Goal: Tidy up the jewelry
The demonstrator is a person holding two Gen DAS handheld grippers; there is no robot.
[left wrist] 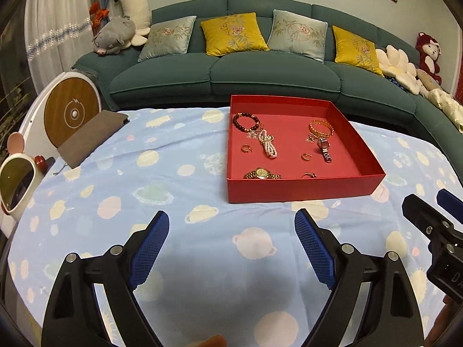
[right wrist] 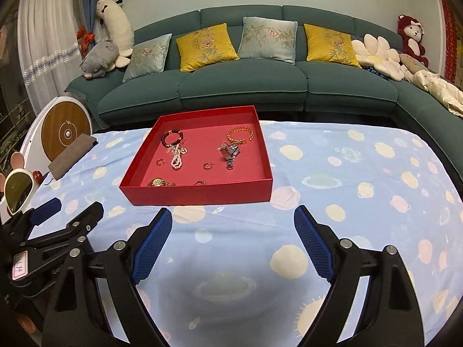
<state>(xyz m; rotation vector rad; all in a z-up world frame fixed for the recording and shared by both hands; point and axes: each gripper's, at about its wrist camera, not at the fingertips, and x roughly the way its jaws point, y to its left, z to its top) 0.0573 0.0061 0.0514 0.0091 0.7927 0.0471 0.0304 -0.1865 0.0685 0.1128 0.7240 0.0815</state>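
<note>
Both of your grippers hang over the planet-print tablecloth (left wrist: 179, 150) with nothing between their blue pads. Your left gripper (left wrist: 231, 225) has its jaws spread wide, and your right gripper (right wrist: 233, 221) stands equally apart. Each sits short of the red tray (left wrist: 303, 188), which rests on the cloth near the table's far edge, in front of the green sofa (left wrist: 260, 72). Inside the tray you have a dark bead bracelet (left wrist: 245, 121), a pearl strand (left wrist: 268, 146), a gold bangle (left wrist: 320, 128), a silver watch (left wrist: 324, 149), a gold watch (left wrist: 262, 173), two small hoop earrings (left wrist: 246, 148) and a ring (left wrist: 309, 175), all lying apart on the tray floor. A brown notebook (left wrist: 92, 136) lies at the cloth's left edge.
</note>
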